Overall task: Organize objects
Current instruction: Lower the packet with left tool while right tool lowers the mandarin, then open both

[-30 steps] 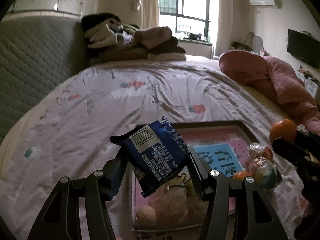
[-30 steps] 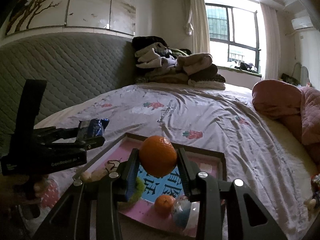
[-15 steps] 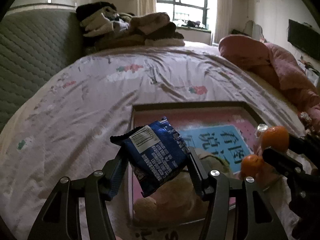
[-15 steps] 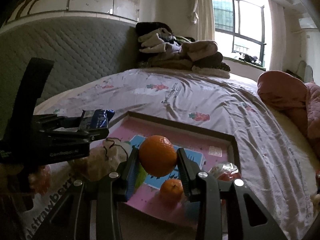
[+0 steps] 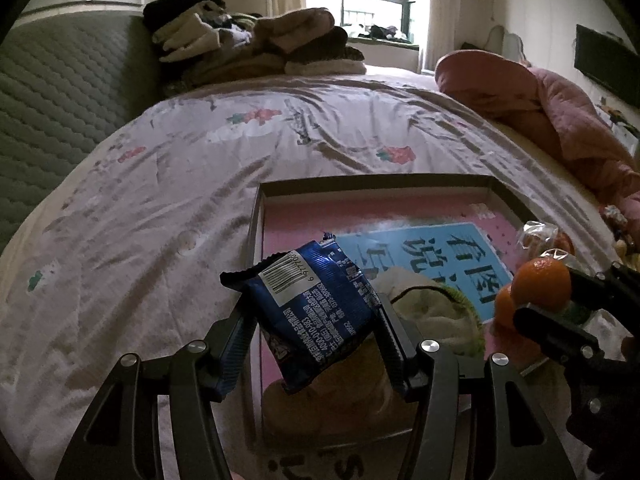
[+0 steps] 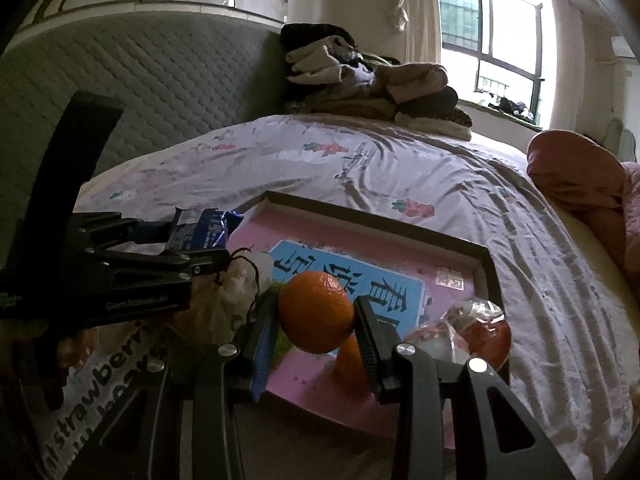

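Blue snack packet [image 5: 316, 312] and orange [image 6: 316, 312], each hand-held gripper's pinch unchanged, now lower over tray [image 5: 360, 186]

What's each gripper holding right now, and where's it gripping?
Left gripper: blue snack packet, clamped by its side edges. Right gripper: orange, pinched across its middle.

I note the snack packet [image 5: 316, 312] is deep blue with white print and a white barcode patch. The mandarin [image 6: 316, 312] reads bright orange. The tray [image 5: 376, 184] has a dark rim and a pink floor with a light-blue panel of dark characters. The bedsheet [image 5: 160, 184] is pale lilac with scattered red-and-green strawberry motifs. The headboard [image 6: 160, 92] is grey, diamond-quilted. The blanket [image 5: 520, 96] is dusty pink.
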Available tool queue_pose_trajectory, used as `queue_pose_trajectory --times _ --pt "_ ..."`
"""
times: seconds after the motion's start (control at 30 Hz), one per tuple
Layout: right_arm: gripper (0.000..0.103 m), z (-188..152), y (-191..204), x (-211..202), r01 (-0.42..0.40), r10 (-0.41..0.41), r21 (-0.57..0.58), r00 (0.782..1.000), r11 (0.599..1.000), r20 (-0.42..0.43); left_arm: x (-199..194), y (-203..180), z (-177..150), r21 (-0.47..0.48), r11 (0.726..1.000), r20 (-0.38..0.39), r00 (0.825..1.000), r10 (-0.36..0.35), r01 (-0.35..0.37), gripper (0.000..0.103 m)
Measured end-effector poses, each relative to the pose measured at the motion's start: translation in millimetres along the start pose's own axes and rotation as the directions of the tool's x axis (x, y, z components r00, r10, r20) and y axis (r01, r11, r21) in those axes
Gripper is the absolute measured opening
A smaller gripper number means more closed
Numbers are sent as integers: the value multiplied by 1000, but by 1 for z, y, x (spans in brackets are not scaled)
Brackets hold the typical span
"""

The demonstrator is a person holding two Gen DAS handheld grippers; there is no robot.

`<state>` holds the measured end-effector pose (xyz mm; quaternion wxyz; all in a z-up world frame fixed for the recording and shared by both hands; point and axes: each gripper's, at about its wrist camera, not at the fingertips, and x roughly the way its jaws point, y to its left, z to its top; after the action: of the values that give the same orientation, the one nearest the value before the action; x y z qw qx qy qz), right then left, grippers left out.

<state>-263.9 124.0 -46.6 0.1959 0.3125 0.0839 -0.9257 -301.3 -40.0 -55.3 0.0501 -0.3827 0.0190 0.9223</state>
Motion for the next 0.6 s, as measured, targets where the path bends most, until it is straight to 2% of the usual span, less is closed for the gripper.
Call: queue_pose_trajectory --times 0.6 --pt "38 -10 4 15 -4 4 -5 999 1000 -44 9 -9 -9 52 999 -28 1000 -6 8 60"
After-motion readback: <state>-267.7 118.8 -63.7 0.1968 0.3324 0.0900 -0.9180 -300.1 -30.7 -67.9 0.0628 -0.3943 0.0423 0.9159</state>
